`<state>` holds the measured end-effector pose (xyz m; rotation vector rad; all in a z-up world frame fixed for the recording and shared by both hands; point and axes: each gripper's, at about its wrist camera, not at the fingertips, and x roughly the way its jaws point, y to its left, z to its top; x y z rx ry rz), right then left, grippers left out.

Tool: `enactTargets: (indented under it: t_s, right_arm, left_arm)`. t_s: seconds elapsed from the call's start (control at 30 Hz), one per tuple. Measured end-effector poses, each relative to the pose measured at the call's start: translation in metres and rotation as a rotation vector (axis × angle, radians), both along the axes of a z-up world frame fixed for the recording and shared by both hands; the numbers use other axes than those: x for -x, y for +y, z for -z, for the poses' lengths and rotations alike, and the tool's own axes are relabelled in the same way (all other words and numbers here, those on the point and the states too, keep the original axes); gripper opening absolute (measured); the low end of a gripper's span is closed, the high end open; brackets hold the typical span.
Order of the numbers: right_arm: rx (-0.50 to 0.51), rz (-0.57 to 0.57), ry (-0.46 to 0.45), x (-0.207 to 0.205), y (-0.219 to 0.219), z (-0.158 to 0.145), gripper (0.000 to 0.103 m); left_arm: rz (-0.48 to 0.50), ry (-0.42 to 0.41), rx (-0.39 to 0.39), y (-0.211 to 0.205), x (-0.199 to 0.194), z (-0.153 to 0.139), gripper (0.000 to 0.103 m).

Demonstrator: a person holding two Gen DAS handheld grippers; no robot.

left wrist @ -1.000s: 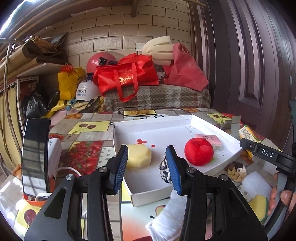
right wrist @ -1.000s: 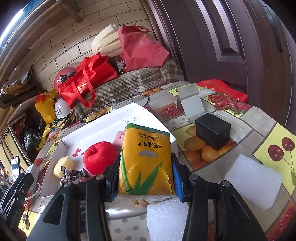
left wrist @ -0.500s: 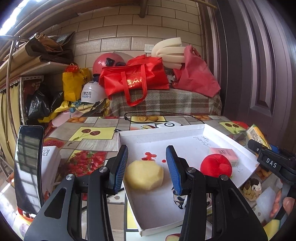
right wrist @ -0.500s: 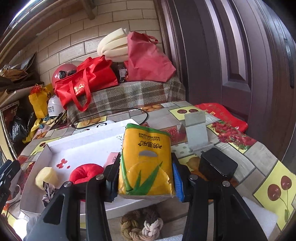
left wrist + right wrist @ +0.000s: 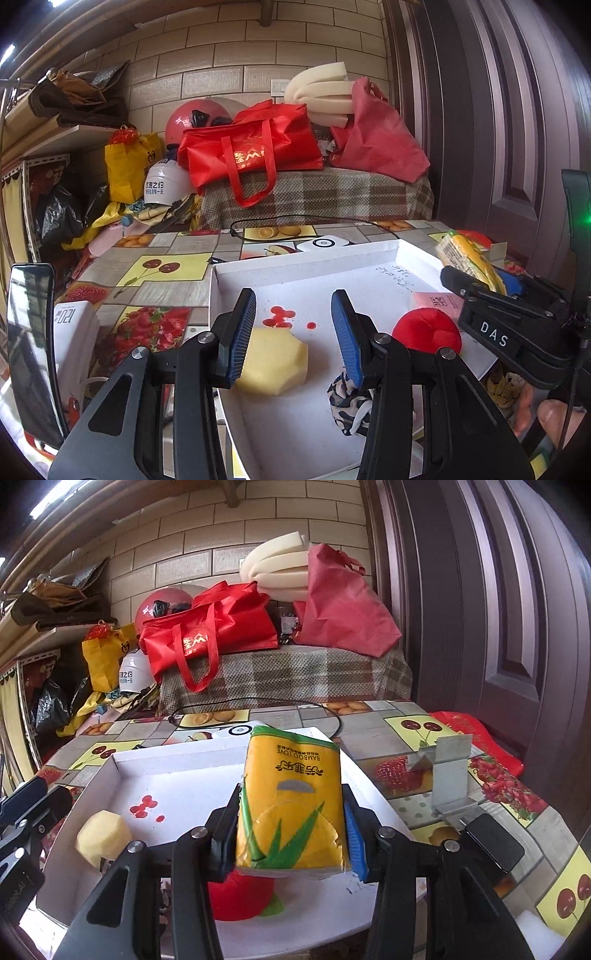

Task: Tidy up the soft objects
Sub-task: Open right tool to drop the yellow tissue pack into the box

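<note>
Yellow film-wrapped tissue pack [image 5: 291, 801] is clamped between the right gripper [image 5: 291, 834] fingers, held by its two long sides near the lower end, standing upright above the right part of the white tray [image 5: 177, 771]. Judgement: light, compressible, with a slick wrapper. The side grip looks sound, but the film could slide if the pinch loosens, and a harder squeeze would only dent it.

The left gripper [image 5: 293, 332] has its fingers apart with nothing between them. It hangs over the near left of the tray, above the yellow sponge block [image 5: 275, 363].

Already in the tray:
- red plush ball [image 5: 424, 328], right of centre
- pink packet [image 5: 437, 301], near the right wall
- black-and-white fabric scrunchie [image 5: 349, 400], partly hidden under the left gripper's right finger

Room for the drop: the far half of the tray floor is bare, apart from some red printed dots. The low tray wall sits just right of the pack, so it likely needs to be carried inward before release. The red ball sits directly under the pack and would prop it up tilted.

Off the tray on the right surface are a metal bracket [image 5: 448, 775] and a black box [image 5: 493, 840], both clear of the path. The two grippers are close together over the tray, so a bump between them is possible.
</note>
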<state>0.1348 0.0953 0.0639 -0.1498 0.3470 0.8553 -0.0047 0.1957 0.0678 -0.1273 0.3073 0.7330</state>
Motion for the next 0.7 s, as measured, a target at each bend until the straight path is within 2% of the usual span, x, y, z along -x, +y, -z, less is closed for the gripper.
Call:
enactTargets:
  t_s: [0.17,0.33,0.37,0.4,0.43,0.5,0.57,0.7]
  right_arm:
    - [0.033,-0.072,-0.024,0.009,0.017,0.000,0.048]
    - [0.055,-0.094,-0.014,0.010,0.027,0.002,0.050]
    - [0.061,-0.095,-0.012,0.009,0.029,0.002,0.052]
    - [0.068,-0.095,-0.010,0.009,0.030,0.003,0.059]
    - [0.072,-0.090,-0.008,0.009,0.031,0.003,0.064]
    - [0.065,-0.064,0.007,0.005,0.028,0.004,0.076]
    - [0.053,-0.041,0.034,0.000,0.025,0.004,0.084]
    - [0.042,-0.021,0.039,-0.001,0.022,0.004,0.087]
  left_arm:
    - [0.023,0.033,0.029,0.006,-0.010,0.002,0.042]
    - [0.027,0.069,0.068,0.012,-0.018,0.005,0.044]
    - [0.024,0.072,0.072,0.012,-0.019,0.006,0.049]
    - [0.018,0.073,0.073,0.012,-0.018,0.006,0.056]
    - [0.010,0.071,0.078,0.013,-0.018,0.006,0.058]
    - [-0.005,0.072,0.093,0.016,-0.017,0.007,0.071]
    - [-0.022,0.074,0.104,0.019,-0.017,0.008,0.082]
    - [-0.024,0.073,0.105,0.021,-0.016,0.008,0.084]
